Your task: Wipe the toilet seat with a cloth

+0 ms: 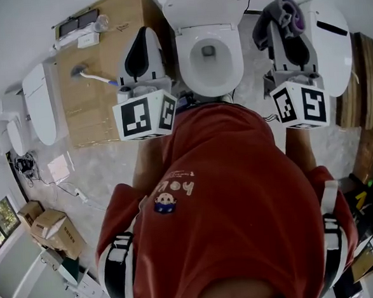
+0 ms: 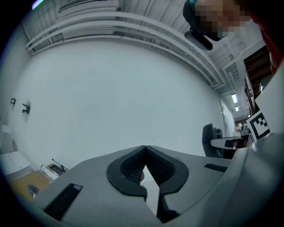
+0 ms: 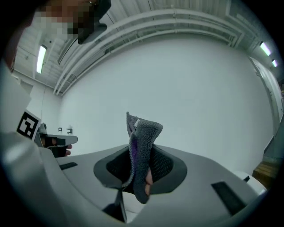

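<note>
The white toilet [image 1: 208, 48] stands straight ahead with its seat [image 1: 187, 62] down and the bowl open. My left gripper [image 1: 142, 32] is raised beside the toilet's left side, pointing level at the white wall, and its jaws [image 2: 145, 147] are shut with nothing between them. My right gripper [image 1: 280, 19] is raised on the toilet's right side. It is shut on a grey and purple cloth [image 1: 283, 12], which sticks up from between the pads [image 3: 163, 165] as a folded tuft [image 3: 143, 137]. Neither gripper touches the toilet.
A cardboard box [image 1: 106, 52] with a toilet brush [image 1: 94, 76] on it stands left of the toilet. A white toilet part [image 1: 333, 39] sits at the right, another white seat [image 1: 42, 104] at the left. Small boxes [image 1: 48, 226] and cables [image 1: 68, 188] lie on the floor lower left.
</note>
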